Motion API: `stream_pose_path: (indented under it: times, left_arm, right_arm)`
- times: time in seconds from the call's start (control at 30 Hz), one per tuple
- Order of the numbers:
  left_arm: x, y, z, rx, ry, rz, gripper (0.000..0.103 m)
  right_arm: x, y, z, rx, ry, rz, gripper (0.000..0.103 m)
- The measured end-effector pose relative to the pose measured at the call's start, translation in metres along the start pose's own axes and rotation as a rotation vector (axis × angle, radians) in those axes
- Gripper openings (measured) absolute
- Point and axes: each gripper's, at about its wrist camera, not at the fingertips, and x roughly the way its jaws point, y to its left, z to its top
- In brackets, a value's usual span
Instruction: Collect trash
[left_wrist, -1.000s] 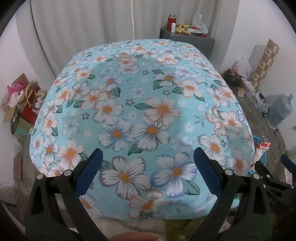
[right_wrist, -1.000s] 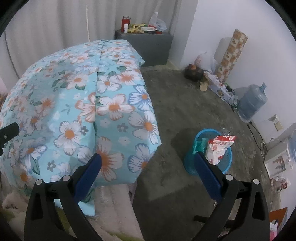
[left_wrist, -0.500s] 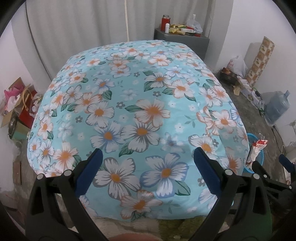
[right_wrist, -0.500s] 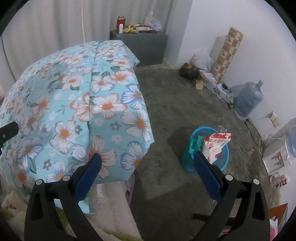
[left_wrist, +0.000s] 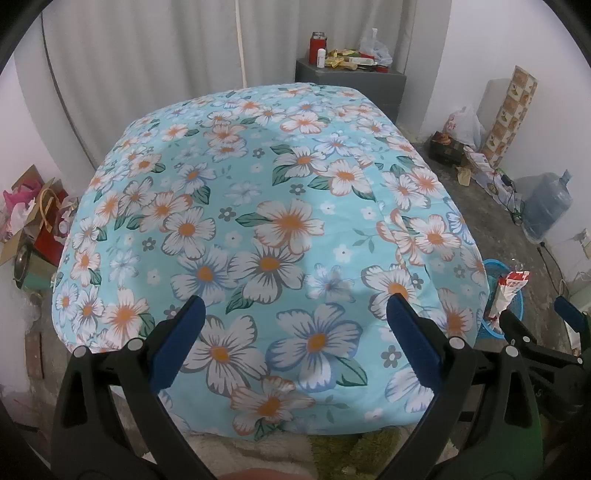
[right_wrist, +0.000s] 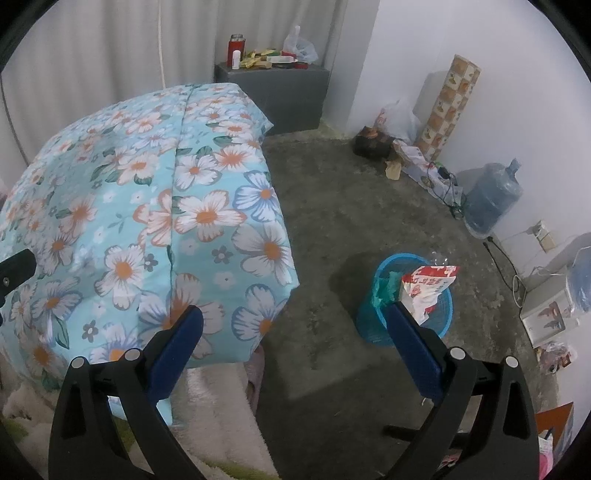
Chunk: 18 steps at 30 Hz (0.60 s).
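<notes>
Left gripper (left_wrist: 291, 314) and right gripper (right_wrist: 293, 323) hung spread wide and empty over the flowered bedspread (left_wrist: 266, 229); a red-and-white wrapper (right_wrist: 428, 291) stood in the blue basket (right_wrist: 443, 317) on the floor beside the bed, presumably as collected trash

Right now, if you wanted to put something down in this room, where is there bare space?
The floral blue bedspread lies bare across its whole top. The grey concrete floor is open between the bed and the blue plastic basket. It is crowded along the white wall, from the white plastic bag to the blue water jug, and on the grey cabinet.
</notes>
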Motion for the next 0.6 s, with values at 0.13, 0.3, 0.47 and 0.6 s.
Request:
stream_pose_path:
  times: [0.13, 0.3, 0.47, 0.6]
  left_arm:
    - [-0.0002, -0.0006, -0.0001, 0.002, 0.001, 0.000, 0.094]
    - [0.0003, -0.0006, -0.0003, -0.001, 0.002, 0.001, 0.094]
    - [0.0008, -0.0002, 0.0000, 0.002, 0.001, -0.001, 0.094]
    - [0.0005, -0.0003, 0.0002, 0.002, -0.002, 0.000, 0.094]
  right_arm:
    - [-0.0001, -0.0002, 0.0004, 0.000, 0.000, 0.000, 0.097]
    - [0.0005, 0.0009, 0.0006, -0.001, 0.002, -0.001, 0.097]
    - [0.0007, 0.0018, 0.0010, -0.001, 0.001, -0.001, 0.097]
    - [0.0008, 0.0018, 0.0012, -0.001, 0.001, -0.002, 0.097]
